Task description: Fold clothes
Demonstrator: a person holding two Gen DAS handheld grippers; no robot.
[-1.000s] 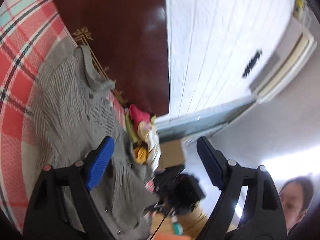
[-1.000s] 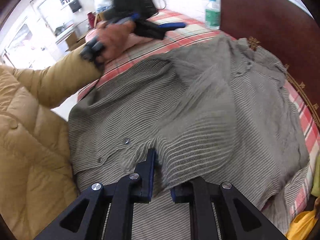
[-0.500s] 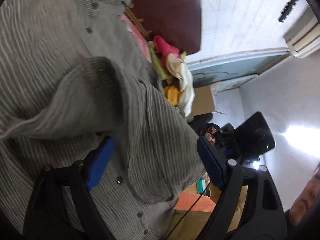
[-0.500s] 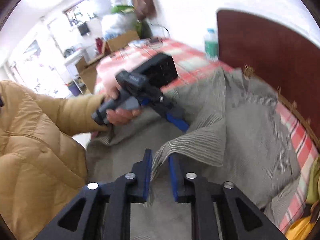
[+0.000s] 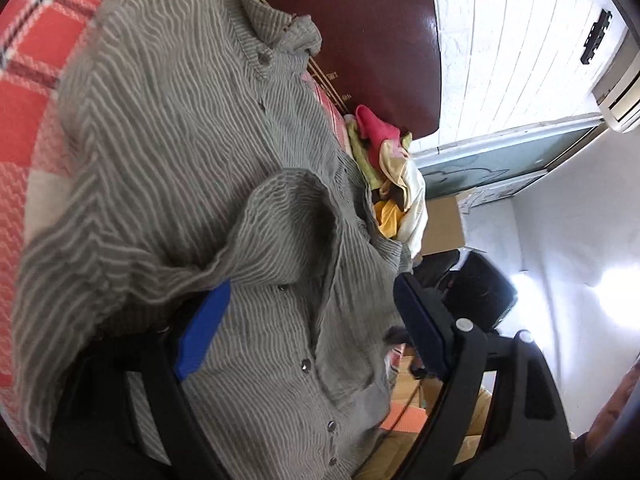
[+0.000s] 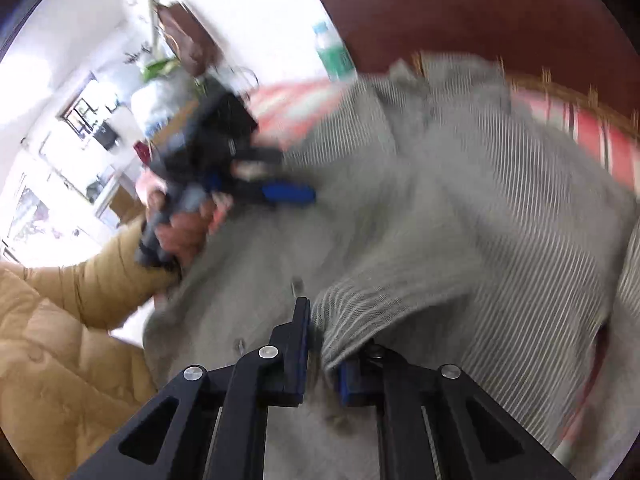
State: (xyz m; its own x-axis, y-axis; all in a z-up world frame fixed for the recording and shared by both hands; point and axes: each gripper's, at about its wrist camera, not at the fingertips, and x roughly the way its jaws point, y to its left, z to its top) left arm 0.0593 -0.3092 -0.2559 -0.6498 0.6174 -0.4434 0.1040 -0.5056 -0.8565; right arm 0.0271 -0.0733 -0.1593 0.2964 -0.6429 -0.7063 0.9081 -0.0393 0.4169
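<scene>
A grey striped button shirt lies spread on a red plaid bed, its collar toward the dark wooden headboard. My left gripper is open, its blue pads low over the shirt's button placket, one pad under a raised fold. My right gripper is shut on a fold of the shirt and holds it lifted. The right wrist view is blurred; it shows the left gripper in a hand over the shirt's left side.
A pile of pink, yellow and cream clothes sits at the bed's edge by the headboard. A water bottle stands beside the headboard. A cardboard box is on the floor. My tan jacket sleeve is at the left.
My left gripper has swung from pointing across the room down onto the shirt's front. My right gripper has lifted its shirt fold up and toward the left gripper.
</scene>
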